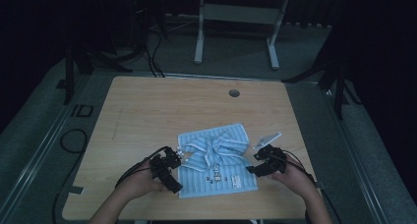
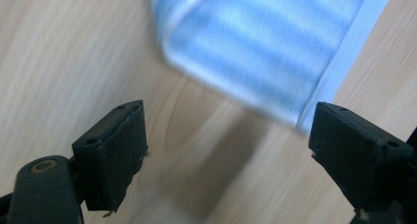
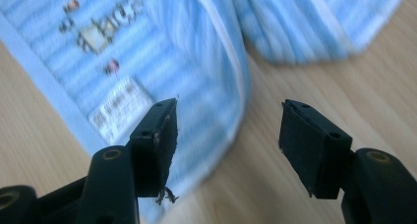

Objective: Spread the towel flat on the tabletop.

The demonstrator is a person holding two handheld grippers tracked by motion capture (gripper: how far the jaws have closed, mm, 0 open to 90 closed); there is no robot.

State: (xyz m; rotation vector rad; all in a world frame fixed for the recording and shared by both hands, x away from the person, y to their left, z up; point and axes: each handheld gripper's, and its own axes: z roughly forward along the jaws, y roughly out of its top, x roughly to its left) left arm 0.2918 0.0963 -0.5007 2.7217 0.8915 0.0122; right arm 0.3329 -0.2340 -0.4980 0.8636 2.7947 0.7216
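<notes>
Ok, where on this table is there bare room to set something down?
The wooden table is bare across its far half, from the cable hole to both far corners, and down the left side. It is crowded near the front edge: striped blue garment flanked by left gripper and right gripper.

Each black hand-held gripper (image 1: 166,166) (image 1: 267,161) trails thin dark cables; square flat-padded jaws carry small screw holes; bare forearms, no sleeves.
</notes>
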